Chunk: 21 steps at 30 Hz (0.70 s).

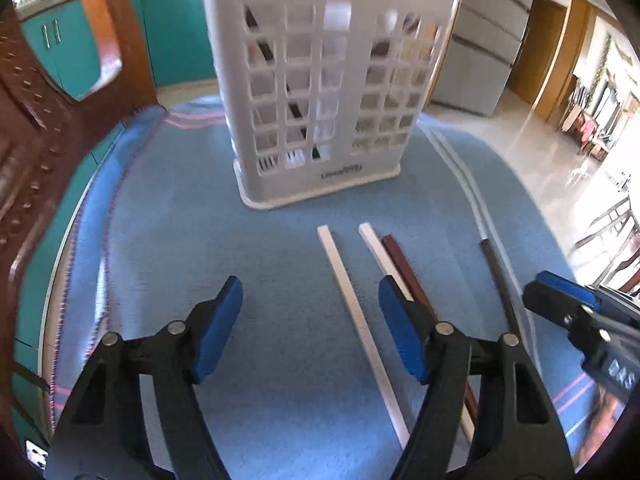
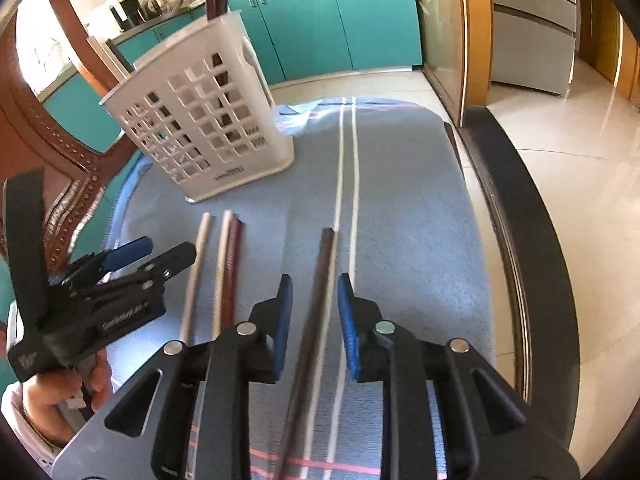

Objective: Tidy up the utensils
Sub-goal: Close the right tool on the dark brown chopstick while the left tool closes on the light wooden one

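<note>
A white slotted utensil basket [image 1: 320, 92] stands on a blue cloth [image 1: 260, 260], with dark and white chopsticks inside; it also shows in the right wrist view [image 2: 200, 124]. Two white chopsticks [image 1: 360, 320] [image 1: 380, 252] and a reddish-brown one [image 1: 404, 264] lie on the cloth before it. My left gripper [image 1: 310, 304] is open, low over the left white chopstick. A dark brown chopstick [image 2: 316, 300] lies between the open jaws of my right gripper [image 2: 314, 292], apart from both pads. The left gripper shows at the left of the right wrist view [image 2: 160, 254].
A brown wooden chair back [image 1: 48, 140] stands at the table's left edge. Teal cabinets [image 2: 320, 20] are behind. The dark table rim [image 2: 520, 208] curves on the right, with tiled floor [image 2: 580, 140] beyond.
</note>
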### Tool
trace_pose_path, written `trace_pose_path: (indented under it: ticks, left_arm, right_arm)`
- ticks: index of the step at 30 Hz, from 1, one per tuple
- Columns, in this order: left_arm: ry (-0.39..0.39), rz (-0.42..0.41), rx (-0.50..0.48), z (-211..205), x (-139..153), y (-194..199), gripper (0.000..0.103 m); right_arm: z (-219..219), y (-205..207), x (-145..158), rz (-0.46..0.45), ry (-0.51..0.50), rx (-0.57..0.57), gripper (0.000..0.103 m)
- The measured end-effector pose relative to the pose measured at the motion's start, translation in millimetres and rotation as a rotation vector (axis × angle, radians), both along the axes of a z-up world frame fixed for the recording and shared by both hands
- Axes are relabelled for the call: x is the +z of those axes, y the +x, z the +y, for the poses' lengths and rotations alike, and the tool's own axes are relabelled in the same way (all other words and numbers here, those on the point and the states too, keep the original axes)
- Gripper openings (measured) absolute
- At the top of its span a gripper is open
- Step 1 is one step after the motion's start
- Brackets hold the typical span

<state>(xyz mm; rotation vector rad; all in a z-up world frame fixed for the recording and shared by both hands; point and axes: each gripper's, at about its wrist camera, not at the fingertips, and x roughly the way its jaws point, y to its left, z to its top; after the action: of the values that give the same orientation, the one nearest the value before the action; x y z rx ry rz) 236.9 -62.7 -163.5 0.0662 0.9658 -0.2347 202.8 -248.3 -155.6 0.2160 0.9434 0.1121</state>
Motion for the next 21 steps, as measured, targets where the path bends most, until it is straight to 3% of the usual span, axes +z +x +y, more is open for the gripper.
trace_pose_path:
  ticks: [3, 7, 13, 21]
  left_arm:
    - [0.050, 0.001, -0.028, -6.6, -7.0, 0.1, 0.062]
    - [0.044, -0.001, -0.100, -9.7, -7.6, -6.0, 0.041]
    - [0.029, 0.022, -0.134, -9.8, -4.3, -24.1, 0.018]
    - [0.018, 0.029, -0.142, -11.9, -5.1, -21.1, 0.016]
  right_arm:
    - [5.1, 1.2, -3.9, 0.005, -0.021, 0.007, 0.028]
    - [8.6, 4.9, -4.2, 0.009, -0.015, 0.011, 0.033]
    - [7.3, 4.1, -0.4, 0.003, -0.024, 0.013, 0.036]
    - [16.4, 18.7, -11.9, 0.052, -0.106, 0.019, 0.038]
